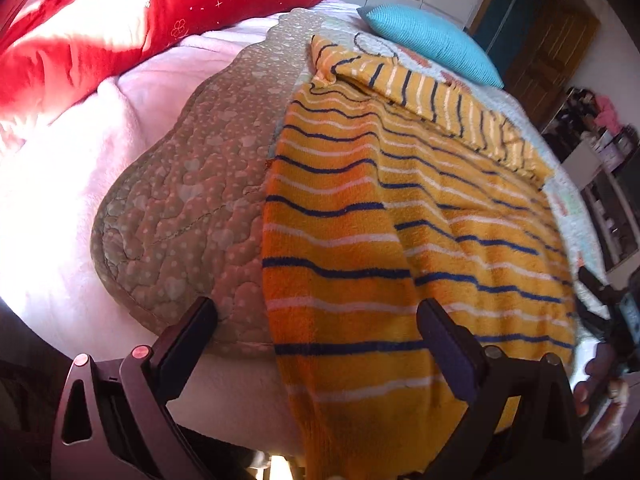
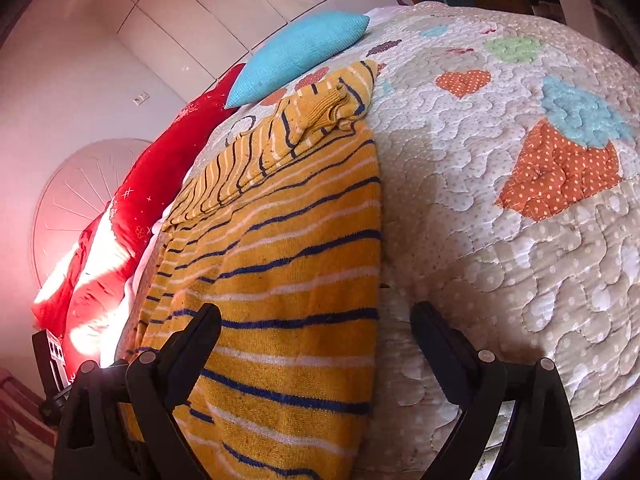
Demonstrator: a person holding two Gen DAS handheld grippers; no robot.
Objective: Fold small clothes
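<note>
A yellow sweater (image 1: 400, 220) with thin blue and white stripes lies spread flat on the bed, its near hem hanging over the edge toward you and one sleeve (image 1: 448, 104) folded across the far end. Beneath it lies a patchwork quilt (image 2: 500, 200) stitched with hearts and dotted shapes, which covers the mattress to the sweater's right. Your left gripper (image 1: 316, 316) hovers at the hem with its fingers spread wide, the sweater's left edge running between them, nothing clasped. Your right gripper (image 2: 316, 320) is likewise wide open, straddling the sweater's right edge, its left finger (image 2: 196, 340) over the stripes and the other over the quilt. Beyond the sweater, a blue cushion (image 2: 300, 56) rests at the far end of the bed. A red pillow (image 1: 120, 28) lies along the left side, above a pink blanket (image 1: 80, 152) washed out by sunlight.
</note>
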